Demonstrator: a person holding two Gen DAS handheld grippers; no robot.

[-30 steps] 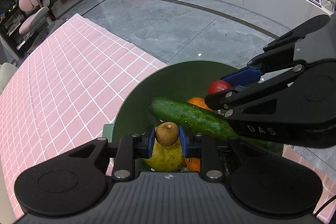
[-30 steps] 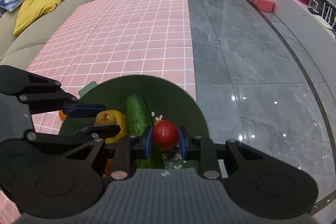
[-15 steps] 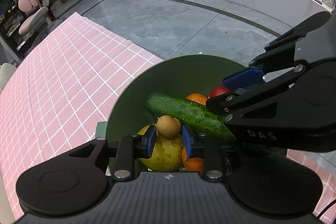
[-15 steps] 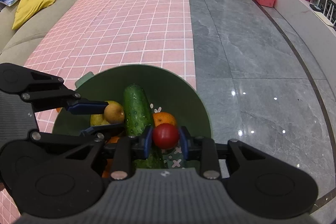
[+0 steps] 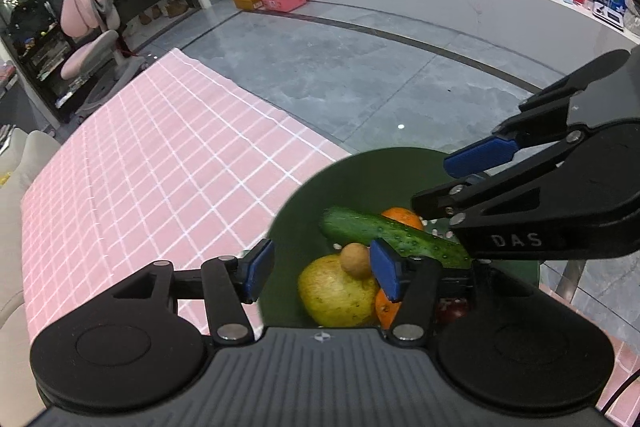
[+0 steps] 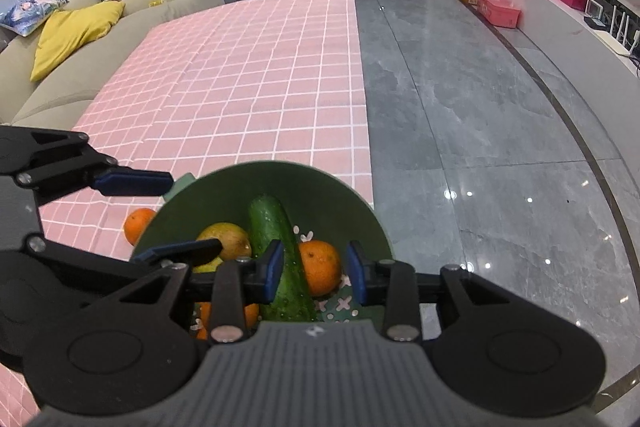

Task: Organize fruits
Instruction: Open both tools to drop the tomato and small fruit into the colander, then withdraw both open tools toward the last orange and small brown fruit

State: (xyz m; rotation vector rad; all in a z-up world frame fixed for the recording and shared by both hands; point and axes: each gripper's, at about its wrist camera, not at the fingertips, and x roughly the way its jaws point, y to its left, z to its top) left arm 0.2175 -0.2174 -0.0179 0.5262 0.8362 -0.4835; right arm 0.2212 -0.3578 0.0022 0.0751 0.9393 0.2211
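Green plastic makes up the bowl (image 6: 362, 205) you are working over; it sits at the near corner of the pink checked tablecloth (image 6: 256, 99), close to the table's edge, with grey stone floor (image 6: 480, 115) beyond. Inside it a knobbly cucumber (image 6: 276, 247) lies slantwise, with an orange (image 6: 320, 267) tucked against its right side and a yellow-green pear (image 5: 336, 291) on its left. A small brown round fruit (image 5: 355, 259) rests on top of the pear. Through the left wrist camera you can also make out a second orange (image 5: 386, 309) under the pear and a dark red fruit (image 5: 452, 310) low in the bowl, mostly hidden behind your tools. One more orange (image 6: 136, 225) lies outside on the cloth, just beside the bowl's left wall.

Your left gripper (image 5: 320, 273) has just been opening: its blue pads stand spread, and the brown fruit sits free beside the right pad, not pinched. Your right gripper (image 6: 316, 271) has also been opening; its pads stand apart above the orange and cucumber with nothing pressed between them. Each tool crosses the other's view and covers part of the bowl.

A beige sofa (image 6: 100, 39) with a yellow cushion (image 6: 76, 31) runs along the table's far side.
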